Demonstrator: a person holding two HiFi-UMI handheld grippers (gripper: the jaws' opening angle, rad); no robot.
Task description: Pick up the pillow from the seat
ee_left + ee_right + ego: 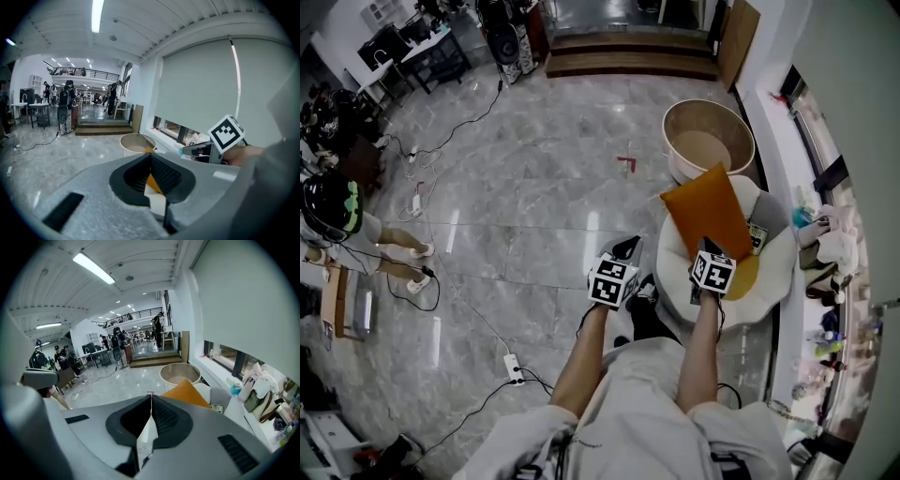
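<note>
The main risk is sitting in the claws themselves. If they are reaching the orange square fabric pillow (705,211) with jaws pressed together, they will be shoving it across the white petal-shaped seat (783,267) rather than gripping it, perhaps tipping it off the far edge toward the round beige tub (709,141). A shallow pinch on soft cloth could also be slipping once the pillow is hanging from it. The right claw (706,246) is hovering at the pillow's near edge, its jaws meeting at the tips and pinching nothing; whether it is touching the cloth I cannot tell. The left claw (628,247) is hanging just beside the seat's left edge, over the glossy grey floor (534,187), likewise closed and empty.
</note>
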